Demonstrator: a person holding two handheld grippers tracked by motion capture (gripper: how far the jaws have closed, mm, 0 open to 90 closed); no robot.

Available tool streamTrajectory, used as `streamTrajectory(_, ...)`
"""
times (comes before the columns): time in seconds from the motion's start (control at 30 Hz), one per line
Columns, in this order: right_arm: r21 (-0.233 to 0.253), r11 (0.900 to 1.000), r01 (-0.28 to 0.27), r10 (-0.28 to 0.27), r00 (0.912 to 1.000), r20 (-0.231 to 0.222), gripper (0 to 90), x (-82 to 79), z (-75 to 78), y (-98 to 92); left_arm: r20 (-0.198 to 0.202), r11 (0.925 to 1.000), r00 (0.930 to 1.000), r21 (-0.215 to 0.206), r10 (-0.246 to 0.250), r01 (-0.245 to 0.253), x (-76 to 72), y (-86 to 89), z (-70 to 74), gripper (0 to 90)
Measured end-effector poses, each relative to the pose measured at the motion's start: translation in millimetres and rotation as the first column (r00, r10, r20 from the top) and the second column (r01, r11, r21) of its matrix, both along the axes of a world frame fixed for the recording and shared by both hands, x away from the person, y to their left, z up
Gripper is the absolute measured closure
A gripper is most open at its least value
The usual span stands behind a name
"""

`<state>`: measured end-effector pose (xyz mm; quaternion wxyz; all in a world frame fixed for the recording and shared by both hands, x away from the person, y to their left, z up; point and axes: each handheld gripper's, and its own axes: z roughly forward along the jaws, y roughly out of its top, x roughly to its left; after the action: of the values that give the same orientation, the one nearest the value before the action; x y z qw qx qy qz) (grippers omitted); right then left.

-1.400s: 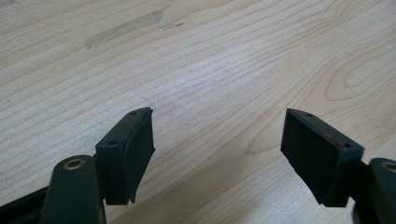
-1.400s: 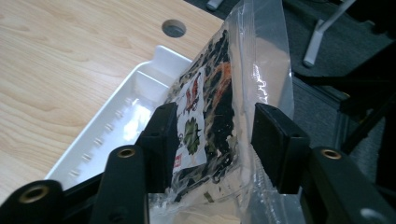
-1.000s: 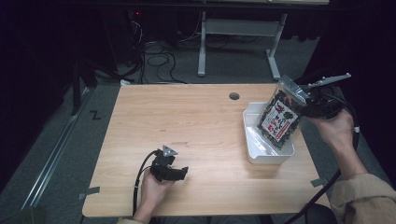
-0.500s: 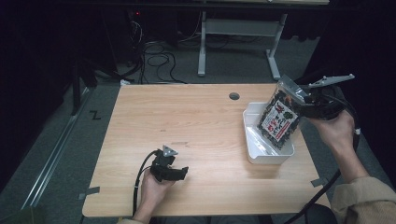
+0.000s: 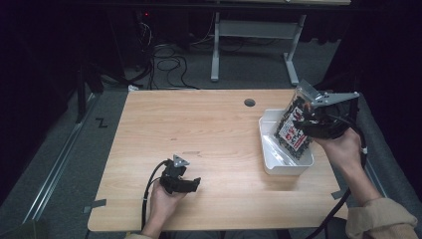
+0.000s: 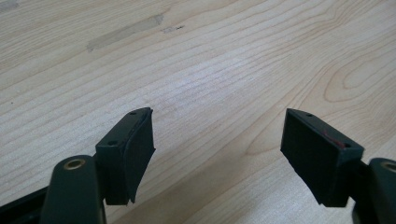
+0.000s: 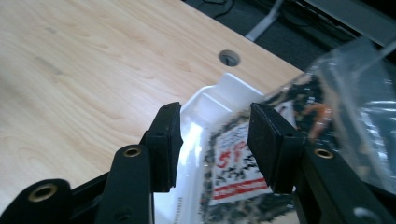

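A clear bag of dark snacks with a white and red label (image 5: 292,127) stands tilted in a white tray (image 5: 271,167) at the table's right side. My right gripper (image 5: 304,125) is right beside the bag, near its upper half. In the right gripper view, the jaws (image 7: 212,121) stand apart; the bag (image 7: 238,163) lies in the gap against the right jaw, and the white tray (image 7: 219,93) shows beside the left jaw. My left gripper (image 5: 195,183) rests low over the front of the table, open, with nothing but bare wood between its jaws (image 6: 217,135).
A round cable hole (image 5: 249,102) sits in the wooden tabletop (image 5: 199,124) behind the tray. Tape marks lie on the table's front corners. A desk frame (image 5: 249,30) and loose cables (image 5: 169,55) are on the floor beyond the far edge.
The right gripper and the bag have shifted slightly down toward the tray. The left gripper has not moved.
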<state>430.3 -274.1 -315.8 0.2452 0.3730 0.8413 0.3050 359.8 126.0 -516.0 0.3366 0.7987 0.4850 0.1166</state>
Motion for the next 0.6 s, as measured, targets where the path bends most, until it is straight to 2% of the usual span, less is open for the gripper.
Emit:
streamTrajectory(0.3, 0.03, 0.996, -0.078, 0.079, 0.9967, -0.022, 55.4, -12.8, -14.8, 14.6, 0.001, 1.0, 1.0, -0.002, -0.001, 0.001, -0.2, 0.0, 0.4, 26.2)
streamTrajectory(0.6, 0.062, 0.987, -0.148, 0.15, 0.988, -0.037, 55.5, -24.5, -33.0, 29.8, 0.003, 1.0, 1.0, -0.001, -0.004, 0.004, -0.4, -0.1, 0.6, 26.2)
